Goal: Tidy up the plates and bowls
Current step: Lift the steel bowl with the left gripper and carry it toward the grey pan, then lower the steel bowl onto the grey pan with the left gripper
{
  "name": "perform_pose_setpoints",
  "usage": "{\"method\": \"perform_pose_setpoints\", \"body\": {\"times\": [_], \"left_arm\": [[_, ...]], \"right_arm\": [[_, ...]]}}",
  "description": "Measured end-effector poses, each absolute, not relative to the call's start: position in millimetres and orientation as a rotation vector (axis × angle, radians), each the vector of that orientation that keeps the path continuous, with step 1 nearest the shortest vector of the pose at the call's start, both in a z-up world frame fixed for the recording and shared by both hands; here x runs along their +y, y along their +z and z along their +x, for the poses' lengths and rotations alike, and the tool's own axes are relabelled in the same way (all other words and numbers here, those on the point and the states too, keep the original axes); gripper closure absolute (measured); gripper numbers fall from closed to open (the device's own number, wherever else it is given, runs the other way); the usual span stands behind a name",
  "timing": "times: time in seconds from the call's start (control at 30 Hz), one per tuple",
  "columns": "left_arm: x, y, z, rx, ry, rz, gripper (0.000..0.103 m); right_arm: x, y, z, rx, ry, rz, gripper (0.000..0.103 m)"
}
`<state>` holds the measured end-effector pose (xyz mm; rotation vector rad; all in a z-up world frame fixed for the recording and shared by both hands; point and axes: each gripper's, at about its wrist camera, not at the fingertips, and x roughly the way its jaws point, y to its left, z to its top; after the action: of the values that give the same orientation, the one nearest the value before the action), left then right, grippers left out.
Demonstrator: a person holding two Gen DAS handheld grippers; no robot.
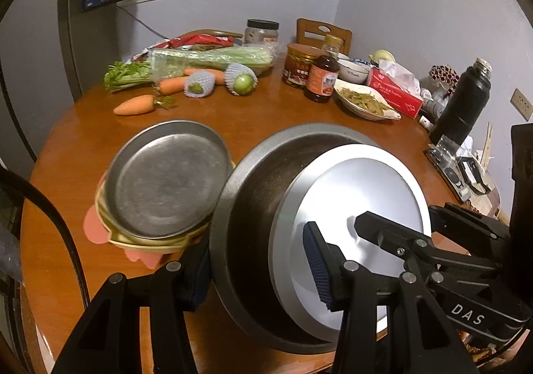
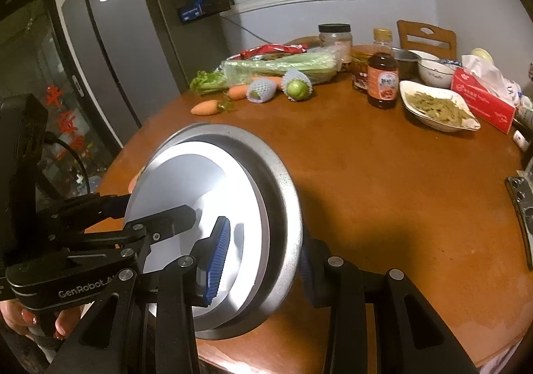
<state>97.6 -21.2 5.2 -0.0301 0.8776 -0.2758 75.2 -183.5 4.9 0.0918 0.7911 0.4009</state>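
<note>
A large grey metal bowl hangs tilted above the round wooden table, with a smaller shiny bowl nested inside it. My left gripper is shut on the nested bowls' near rim, its blue pad inside and the other finger outside. My right gripper is shut on the opposite rim in the same way. Each gripper also shows in the other's view, the right gripper and the left gripper. A metal plate lies on a yellowish plate over a pink mat.
At the back lie carrots, celery and netted fruit. To the right stand a sauce bottle, a jar, a dish of green beans, a tissue box and a black flask. A fridge stands left.
</note>
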Motion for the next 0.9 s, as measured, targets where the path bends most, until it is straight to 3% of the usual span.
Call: {"method": "perform_pose_setpoints", "body": {"times": [0.9], "left_arm": [[47.3, 19.1, 133.8, 0.852, -0.184, -0.098, 0.053]], "right_arm": [[-111.2, 23.1, 128.4, 0.79, 0.486, 0.047, 0.063]]}}
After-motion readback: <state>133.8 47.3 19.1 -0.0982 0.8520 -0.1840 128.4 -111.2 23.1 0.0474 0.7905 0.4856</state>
